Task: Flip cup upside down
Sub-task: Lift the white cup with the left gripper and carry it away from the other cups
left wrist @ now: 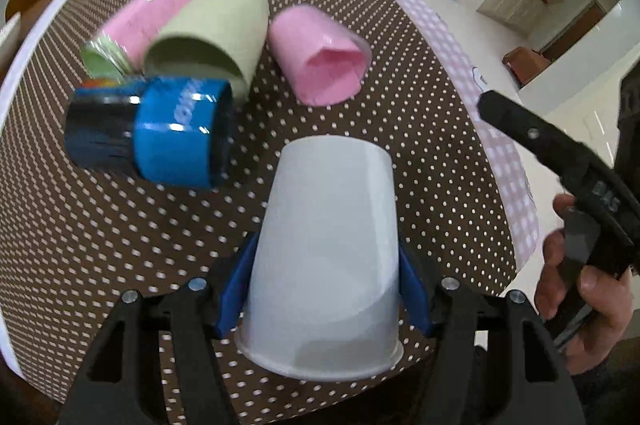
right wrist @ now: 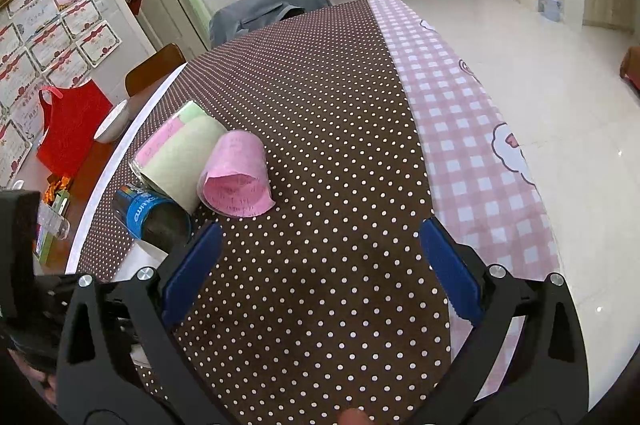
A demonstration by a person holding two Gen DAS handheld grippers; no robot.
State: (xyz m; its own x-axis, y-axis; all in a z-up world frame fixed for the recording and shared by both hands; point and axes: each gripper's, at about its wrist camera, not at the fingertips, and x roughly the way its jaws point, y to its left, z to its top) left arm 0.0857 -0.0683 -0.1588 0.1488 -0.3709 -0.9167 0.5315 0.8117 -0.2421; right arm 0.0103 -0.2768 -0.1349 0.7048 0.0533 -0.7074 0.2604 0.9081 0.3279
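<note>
A white paper cup is held between the blue pads of my left gripper, its rim toward the camera and its closed base pointing away over the dotted tablecloth. The pads press the cup's sides. My right gripper is open and empty above the brown dotted cloth; its black body and the hand holding it show at the right of the left wrist view. A sliver of the white cup shows at the left of the right wrist view.
Lying on the cloth are a pink cup, a green cup, a pink-and-green sleeve of cups and a blue-black can. A pink checked cloth covers the table's right edge. A red bag and a bowl sit far left.
</note>
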